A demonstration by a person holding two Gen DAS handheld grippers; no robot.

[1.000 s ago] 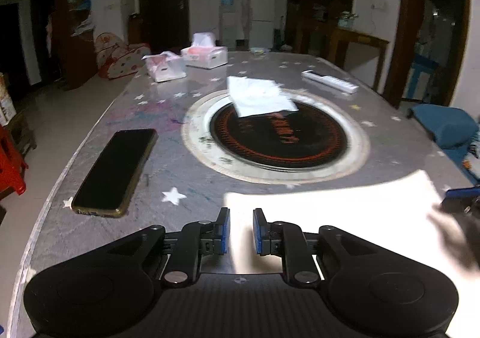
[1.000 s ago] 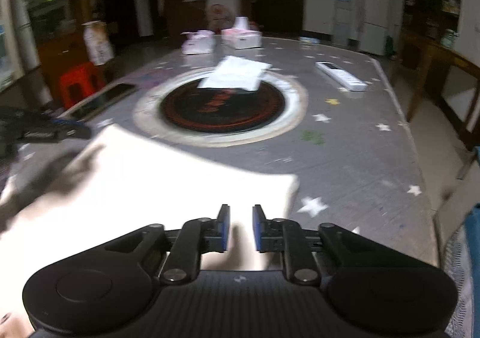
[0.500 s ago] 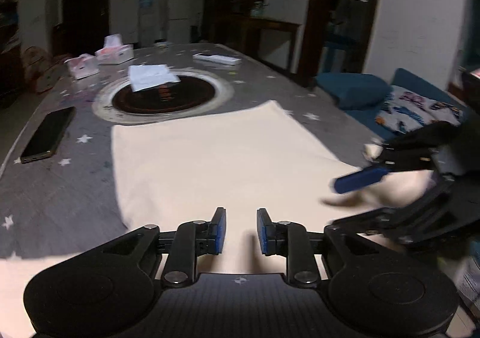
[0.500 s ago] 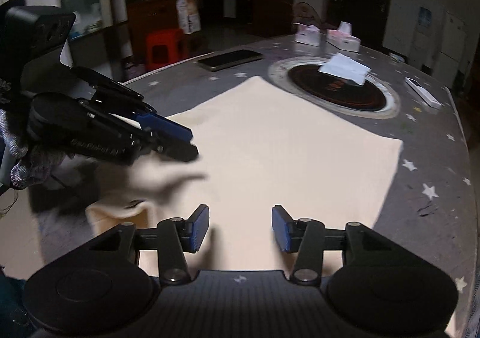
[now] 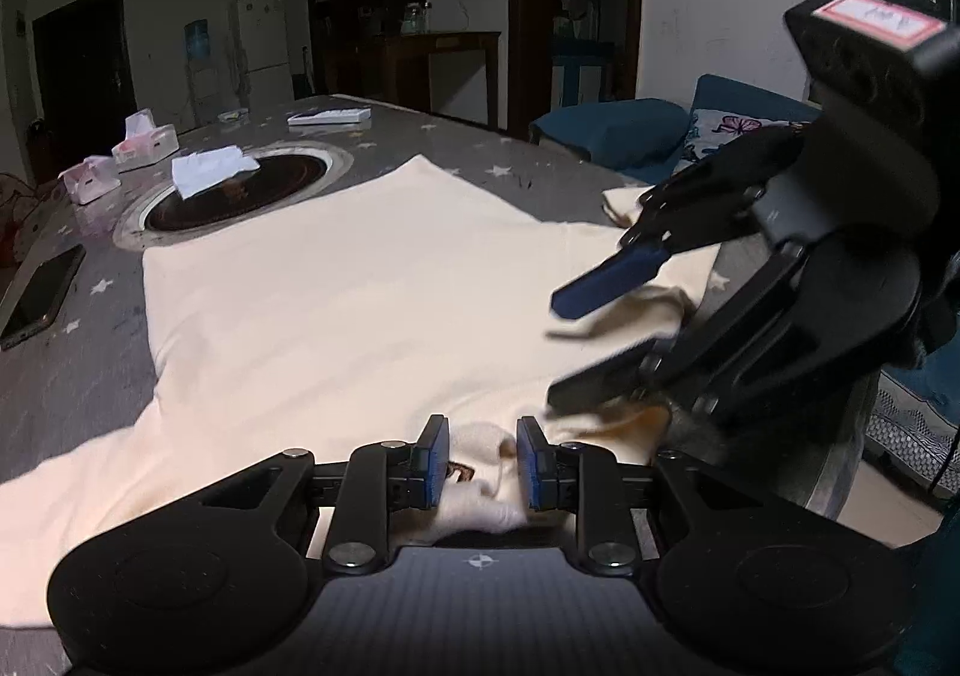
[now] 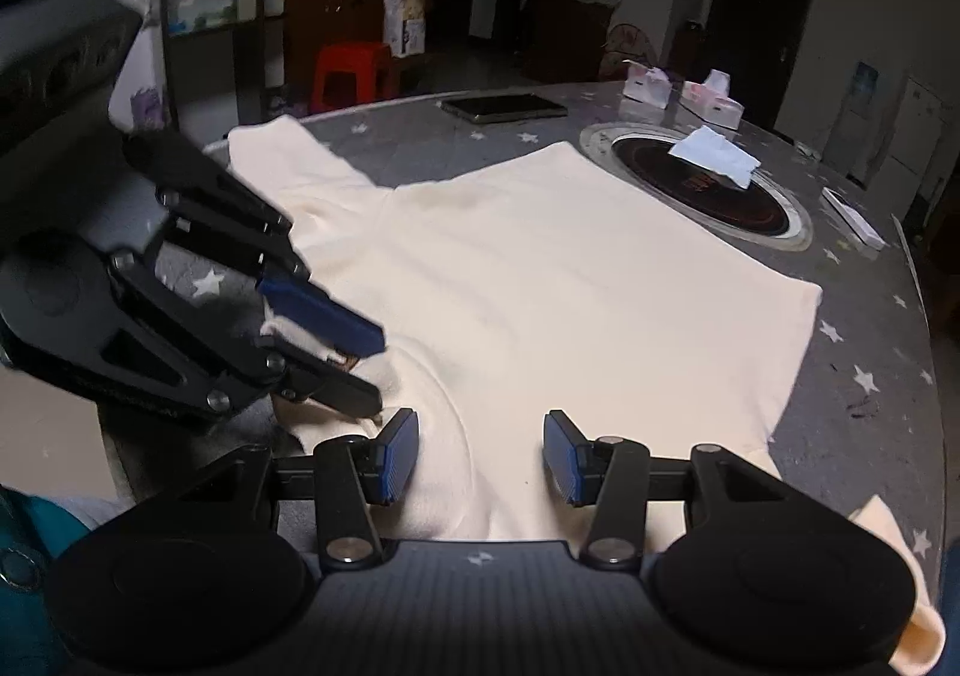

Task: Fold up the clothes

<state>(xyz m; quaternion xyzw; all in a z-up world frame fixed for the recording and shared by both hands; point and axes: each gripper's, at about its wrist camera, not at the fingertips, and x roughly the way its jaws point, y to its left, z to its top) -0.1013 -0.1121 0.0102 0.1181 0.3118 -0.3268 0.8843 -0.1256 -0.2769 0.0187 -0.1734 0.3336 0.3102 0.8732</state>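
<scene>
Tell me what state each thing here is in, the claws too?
Shirt: spread flat on the table, collar nearest the claws, not yet folded.
Left claw: part open, collar fabric bunched between its fingers.
Right claw: wide open over the collar, holding nothing.
Phone: flat, screen dark.
Tissue boxes: open, tissue sticking out.
Paper: lying loose on the round hob.

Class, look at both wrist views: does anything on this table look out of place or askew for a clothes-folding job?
Yes. The cream shirt lies mostly flat, but its collar is bunched between the left gripper fingers. A crumpled white tissue sits on the dark round hotplate, odd there.
</scene>
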